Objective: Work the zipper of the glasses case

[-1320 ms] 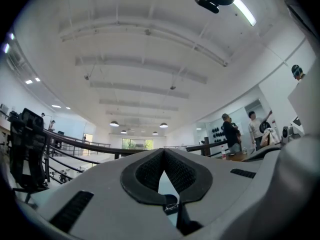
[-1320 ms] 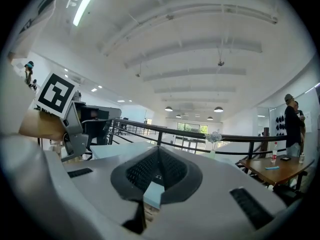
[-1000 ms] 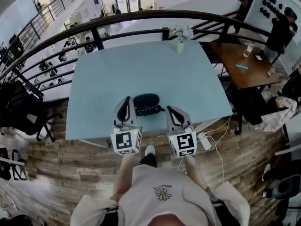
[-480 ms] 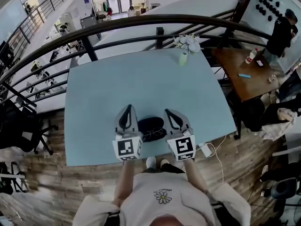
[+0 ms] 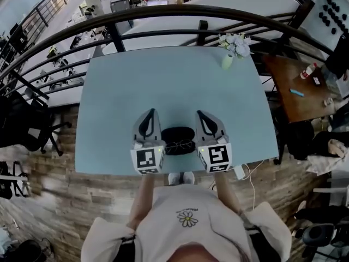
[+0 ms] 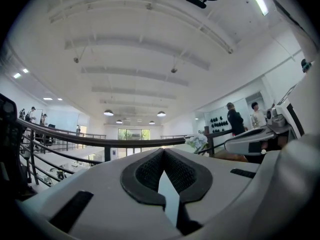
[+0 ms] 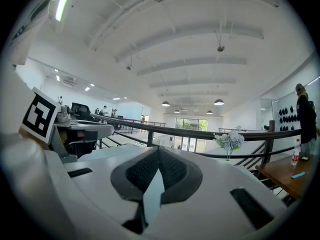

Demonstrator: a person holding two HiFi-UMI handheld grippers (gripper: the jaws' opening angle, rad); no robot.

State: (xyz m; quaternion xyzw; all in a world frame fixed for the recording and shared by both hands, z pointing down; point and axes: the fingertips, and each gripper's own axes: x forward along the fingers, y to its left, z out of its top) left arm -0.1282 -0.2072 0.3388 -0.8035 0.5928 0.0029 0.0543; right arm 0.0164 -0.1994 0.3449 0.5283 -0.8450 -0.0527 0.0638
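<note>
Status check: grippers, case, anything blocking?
Left gripper and right gripper: both shut, empty. Glasses case flat on table between them; zipper state unreadable. What looks like glasses lies at its near edge.

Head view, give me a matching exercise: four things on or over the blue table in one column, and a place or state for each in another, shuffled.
Things
1. glasses case
2. spectacles
3. flower vase
4. left gripper

Places or states
A. far right corner of the table
B. jaws together, nothing between them
C. black oval lying near the table's near edge
D. thin frame on the person's side of the case

Pairs: 1-C, 2-D, 3-A, 4-B
</note>
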